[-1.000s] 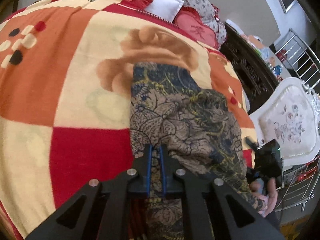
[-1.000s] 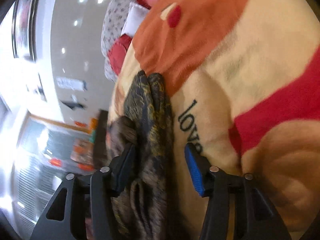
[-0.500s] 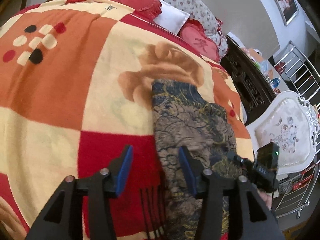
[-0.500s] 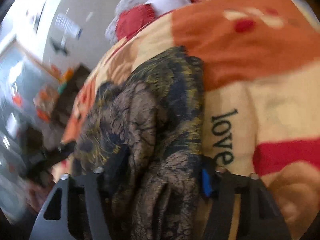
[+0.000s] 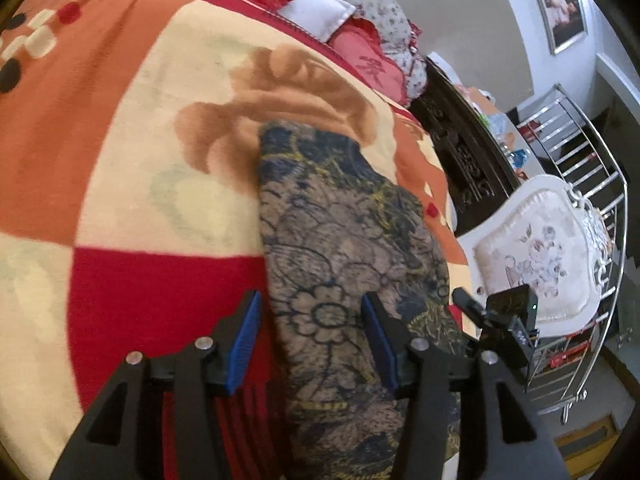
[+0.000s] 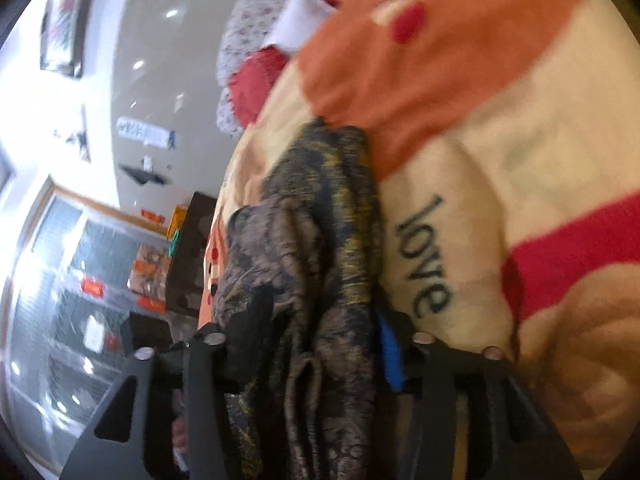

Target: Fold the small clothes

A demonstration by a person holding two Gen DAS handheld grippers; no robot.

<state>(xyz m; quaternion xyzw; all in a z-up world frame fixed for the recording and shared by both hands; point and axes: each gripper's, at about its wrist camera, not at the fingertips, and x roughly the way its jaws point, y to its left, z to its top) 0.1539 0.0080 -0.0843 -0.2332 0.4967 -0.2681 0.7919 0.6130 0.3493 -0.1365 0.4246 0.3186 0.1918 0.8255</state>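
Observation:
A small brown and navy floral garment (image 5: 344, 240) lies folded lengthwise on the red, orange and cream blanket (image 5: 120, 160). My left gripper (image 5: 308, 340) is open, its blue pads straddling the garment's near end just above it. My right gripper shows in the left wrist view (image 5: 496, 320) at the garment's right edge. In the right wrist view the garment (image 6: 320, 260) is bunched between the jaws of my right gripper (image 6: 316, 356), which stand wide apart around the cloth, not clamped.
Red and floral pillows (image 5: 352, 24) lie at the bed's head. A dark carved bedside cabinet (image 5: 464, 160), a white upholstered chair (image 5: 536, 252) and a metal rack (image 5: 580, 184) stand to the right of the bed.
My left gripper let go of the garment's near end, opened wide and pulled back slightly. My right gripper swung around the bunched right edge; the garment lies flatter.

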